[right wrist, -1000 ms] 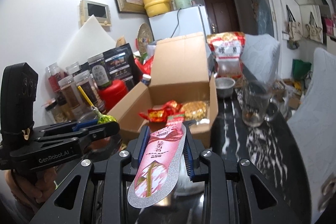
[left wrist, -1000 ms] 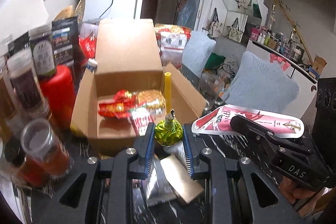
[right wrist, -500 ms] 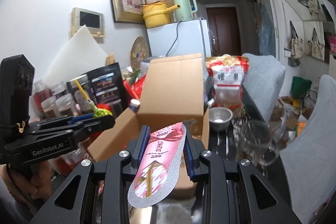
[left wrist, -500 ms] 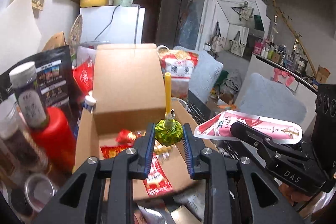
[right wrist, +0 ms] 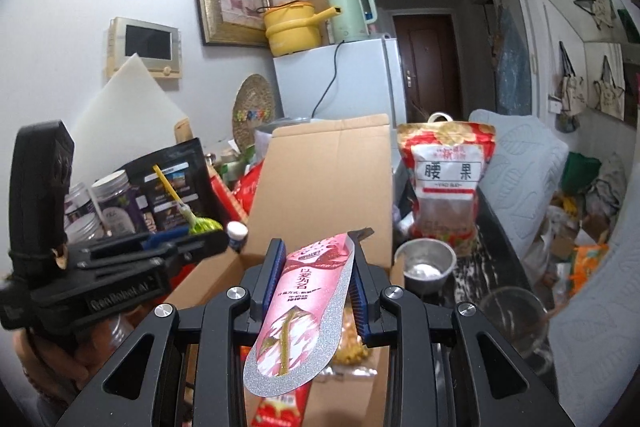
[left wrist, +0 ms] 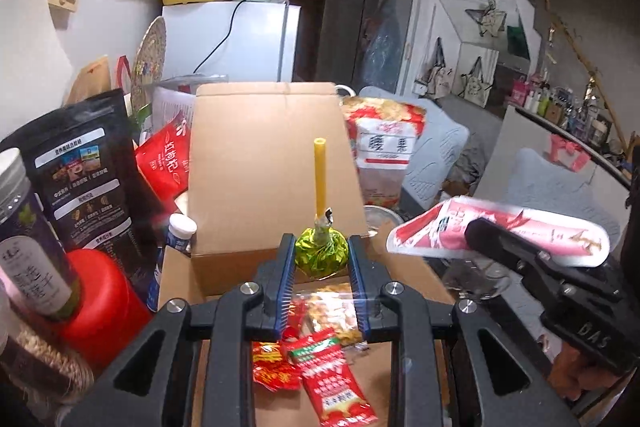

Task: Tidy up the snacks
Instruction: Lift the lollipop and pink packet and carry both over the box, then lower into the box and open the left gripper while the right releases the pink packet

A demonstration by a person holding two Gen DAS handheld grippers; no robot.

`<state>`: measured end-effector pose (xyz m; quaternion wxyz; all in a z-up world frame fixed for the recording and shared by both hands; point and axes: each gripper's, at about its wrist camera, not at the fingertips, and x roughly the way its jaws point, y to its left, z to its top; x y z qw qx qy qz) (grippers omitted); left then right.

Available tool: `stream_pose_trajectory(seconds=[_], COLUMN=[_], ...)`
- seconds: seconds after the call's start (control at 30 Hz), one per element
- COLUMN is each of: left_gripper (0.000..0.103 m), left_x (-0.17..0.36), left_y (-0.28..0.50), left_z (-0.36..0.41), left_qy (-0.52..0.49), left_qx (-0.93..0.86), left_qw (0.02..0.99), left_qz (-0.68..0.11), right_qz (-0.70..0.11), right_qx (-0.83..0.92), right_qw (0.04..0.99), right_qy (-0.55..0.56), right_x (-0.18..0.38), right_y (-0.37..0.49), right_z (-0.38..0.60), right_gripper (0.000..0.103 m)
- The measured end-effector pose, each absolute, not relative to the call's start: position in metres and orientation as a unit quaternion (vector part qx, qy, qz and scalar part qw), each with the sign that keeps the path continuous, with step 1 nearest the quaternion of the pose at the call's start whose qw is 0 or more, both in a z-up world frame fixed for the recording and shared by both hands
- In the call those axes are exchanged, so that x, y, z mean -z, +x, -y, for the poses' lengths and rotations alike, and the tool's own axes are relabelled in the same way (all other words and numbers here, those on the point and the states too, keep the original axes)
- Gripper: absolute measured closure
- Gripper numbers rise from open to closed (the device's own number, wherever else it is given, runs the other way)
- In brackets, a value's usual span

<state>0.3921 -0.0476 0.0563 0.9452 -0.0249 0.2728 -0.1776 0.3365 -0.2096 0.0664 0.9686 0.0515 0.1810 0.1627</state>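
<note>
My left gripper (left wrist: pixel 321 259) is shut on a green-wrapped lollipop (left wrist: pixel 321 254) with a yellow stick pointing up, held over the open cardboard box (left wrist: pixel 264 163). In the right wrist view the same lollipop (right wrist: pixel 204 225) shows at the left in that gripper. My right gripper (right wrist: pixel 318 267) is shut on a pink oval snack packet (right wrist: pixel 304 311) with a silver rim, also above the box (right wrist: pixel 324 187). In the left wrist view this packet (left wrist: pixel 496 231) hangs at the right. Red snack sachets (left wrist: pixel 332 379) and a yellow packet lie on the box floor.
Left of the box stand a black pouch (left wrist: pixel 80 167), jars (left wrist: pixel 24 235), a red canister (left wrist: pixel 104 303) and a red bag (left wrist: pixel 168 159). Right of it are a cashew bag (right wrist: pixel 446 183), a small metal cup (right wrist: pixel 426 267) and a glass mug (right wrist: pixel 516 327) on the dark marbled tabletop.
Both grippers have moved forward toward and over the box, each keeping its snack. The box and the clutter behind it now look larger and closer.
</note>
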Motion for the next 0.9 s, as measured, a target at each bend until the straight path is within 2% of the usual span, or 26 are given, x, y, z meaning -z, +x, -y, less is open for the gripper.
stream_pose_trajectory(seconds=[0.33, 0.63, 0.9], left_gripper=[0.078, 0.078, 0.078], left_x=[-0.026, 0.004, 0.022], left_y=[0.426, 0.448, 0.466], left_z=[0.048, 0.053, 0.048], left_qy=[0.000, 0.002, -0.005], left_qx=[0.138, 0.130, 0.112], left_qw=[0.938, 0.920, 0.905], left_qz=[-0.316, -0.369, -0.410], right_qz=[-0.223, -0.281, -0.301], right_qx=[-0.169, -0.175, -0.175], right_qw=[0.956, 0.942, 0.936], right_qy=[0.087, 0.059, 0.058], right_x=[-0.047, -0.020, -0.009], right_y=[0.380, 0.398, 0.407], right_z=[0.202, 0.180, 0.177], right_gripper=[0.073, 0.072, 0.072])
